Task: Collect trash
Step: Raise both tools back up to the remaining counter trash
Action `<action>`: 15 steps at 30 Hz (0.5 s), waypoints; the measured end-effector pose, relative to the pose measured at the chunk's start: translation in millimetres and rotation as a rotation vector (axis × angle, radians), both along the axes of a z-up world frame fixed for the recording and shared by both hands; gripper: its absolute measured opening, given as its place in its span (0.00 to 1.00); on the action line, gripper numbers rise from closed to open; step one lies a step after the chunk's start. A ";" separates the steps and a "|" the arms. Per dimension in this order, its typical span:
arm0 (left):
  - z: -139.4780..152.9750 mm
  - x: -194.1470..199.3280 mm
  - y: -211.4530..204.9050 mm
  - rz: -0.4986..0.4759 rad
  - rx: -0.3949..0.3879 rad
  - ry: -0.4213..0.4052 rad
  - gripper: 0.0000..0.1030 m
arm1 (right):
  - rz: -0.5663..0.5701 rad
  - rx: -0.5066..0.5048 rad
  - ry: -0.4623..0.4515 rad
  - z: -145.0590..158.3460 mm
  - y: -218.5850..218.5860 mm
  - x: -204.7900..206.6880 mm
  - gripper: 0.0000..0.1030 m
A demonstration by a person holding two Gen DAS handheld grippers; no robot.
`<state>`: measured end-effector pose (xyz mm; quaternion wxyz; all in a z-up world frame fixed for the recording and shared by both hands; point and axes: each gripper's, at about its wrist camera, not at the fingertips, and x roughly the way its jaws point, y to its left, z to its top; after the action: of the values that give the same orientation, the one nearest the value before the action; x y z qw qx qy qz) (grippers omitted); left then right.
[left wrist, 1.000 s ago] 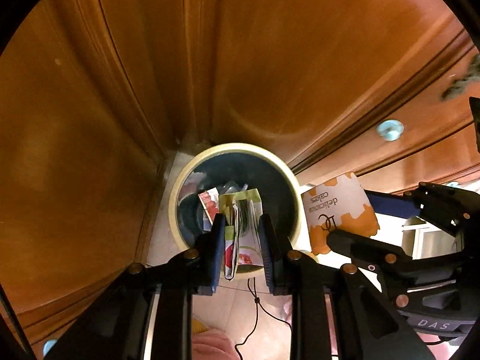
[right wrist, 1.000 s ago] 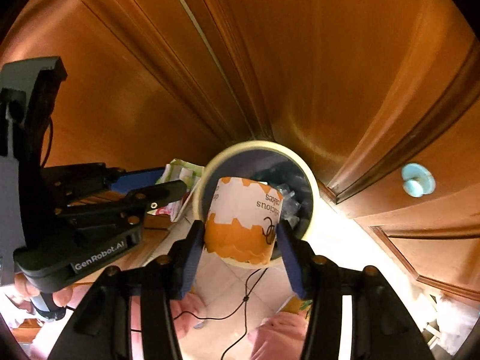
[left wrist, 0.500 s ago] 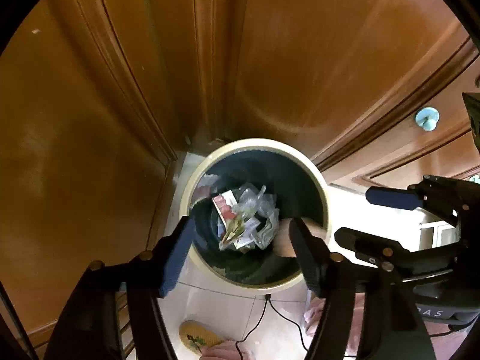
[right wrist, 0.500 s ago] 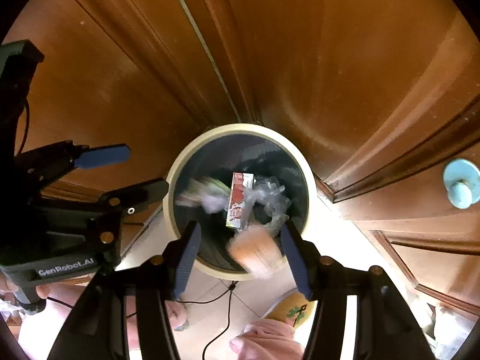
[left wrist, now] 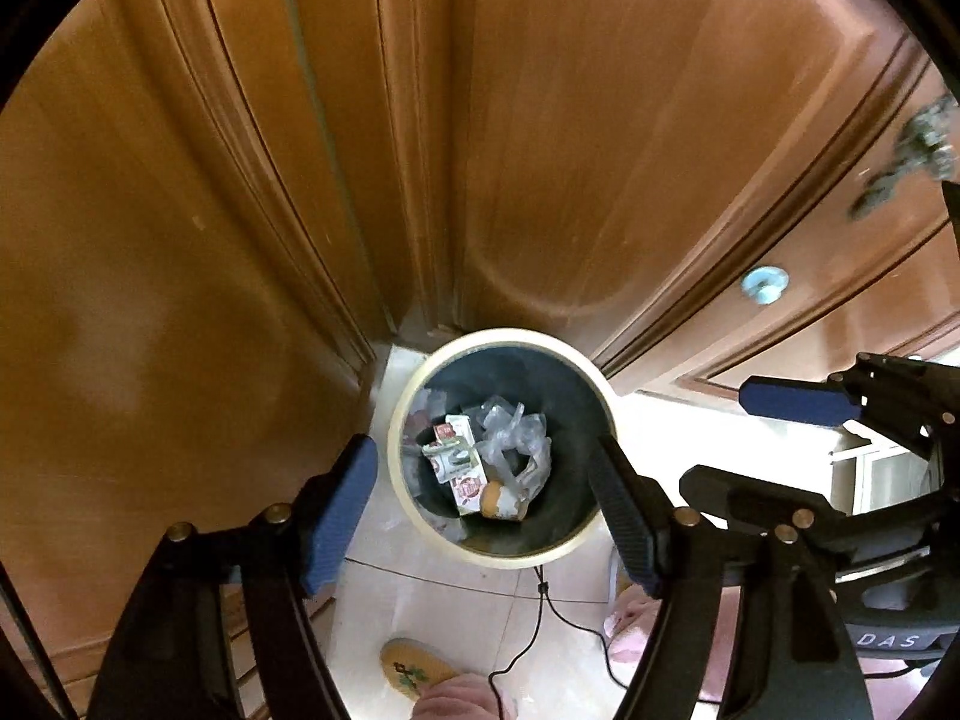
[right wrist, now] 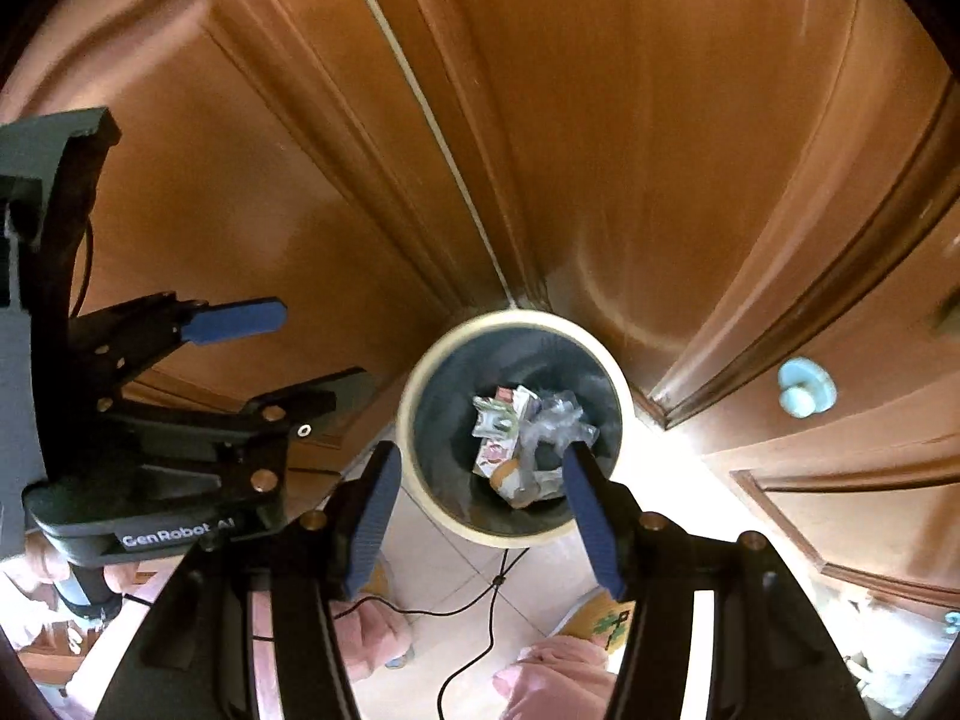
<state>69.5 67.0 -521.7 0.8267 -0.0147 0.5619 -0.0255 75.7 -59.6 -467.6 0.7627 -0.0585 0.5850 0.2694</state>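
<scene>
Both loads have just gone into the trash bin [left wrist: 503, 341]. The left gripper [left wrist: 483, 513] held a folded green wrapper a second ago; its jaws have just been opening and now stand wide with nothing between them. The right gripper [right wrist: 477, 501] has likewise let go of the orange-and-white paper cup [left wrist: 501, 499], its jaws spread and empty. The cup now lies at the bottom of the bin, touching the red-and-white cartons [left wrist: 459, 462], beside crumpled clear plastic [left wrist: 513, 435]. Both grippers have pulled upward, since the bin looks smaller in each view. This drop seems finished; further trash would have to be fetched elsewhere.

The bin is tucked into a corner of wooden cabinet doors [left wrist: 570, 150], so room lies only on its near side, over the tiled floor [left wrist: 456, 606]. There a thin black cable [left wrist: 546, 600] trails from the bin's rim between the person's slippered feet [left wrist: 414, 669], a snag risk.
</scene>
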 end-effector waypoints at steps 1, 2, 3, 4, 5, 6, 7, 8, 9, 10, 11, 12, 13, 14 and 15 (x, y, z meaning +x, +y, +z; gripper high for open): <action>14.6 -1.9 -1.0 -0.005 0.010 -0.005 0.69 | 0.002 0.003 -0.006 9.6 -0.2 -1.0 0.55; 24.9 -2.9 -0.8 -0.007 0.013 -0.006 0.69 | 0.001 0.007 -0.010 19.5 0.7 -2.5 0.55; 37.6 -4.3 -0.1 -0.007 0.014 -0.010 0.69 | -0.003 0.012 -0.013 30.9 1.1 -3.7 0.55; 46.5 -5.7 0.6 -0.005 0.013 -0.013 0.69 | -0.007 0.020 -0.015 41.5 0.9 -4.5 0.55; 59.2 -7.4 1.3 -0.002 0.007 -0.017 0.69 | -0.011 0.026 -0.021 51.7 0.0 -5.3 0.55; 68.3 -8.0 2.5 -0.001 0.001 -0.018 0.69 | -0.015 0.031 -0.028 63.4 -0.1 -5.8 0.55; 78.7 -9.8 2.6 -0.002 -0.004 -0.020 0.69 | -0.019 0.037 -0.035 76.6 -0.4 -6.6 0.55; 90.3 -11.8 2.2 -0.007 -0.006 -0.027 0.69 | -0.021 0.043 -0.041 88.0 -1.3 -7.5 0.55; 101.3 -13.6 1.5 -0.016 -0.002 -0.034 0.69 | -0.023 0.049 -0.051 99.6 -1.9 -8.0 0.55; 111.6 -15.3 0.2 -0.024 0.003 -0.037 0.69 | -0.023 0.052 -0.063 112.2 -2.1 -9.0 0.55; 119.5 -16.1 -0.5 -0.031 0.004 -0.038 0.69 | -0.024 0.054 -0.073 123.9 -2.2 -10.0 0.55; 127.6 -16.6 -1.6 -0.037 0.005 -0.042 0.69 | -0.025 0.059 -0.082 135.5 -3.3 -10.1 0.55; 139.0 -17.6 -2.9 -0.041 0.008 -0.046 0.69 | -0.026 0.064 -0.092 147.4 -5.2 -9.7 0.55; 149.7 -18.2 -3.9 -0.044 0.007 -0.048 0.69 | -0.028 0.067 -0.101 157.5 -5.5 -9.2 0.55; 159.5 -18.2 -5.2 -0.046 0.004 -0.049 0.69 | -0.030 0.074 -0.113 170.7 -6.8 -9.1 0.55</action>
<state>51.3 61.9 -362.2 0.8394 0.0003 0.5417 -0.0436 66.5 -66.4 -296.9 0.8000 -0.0368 0.5316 0.2756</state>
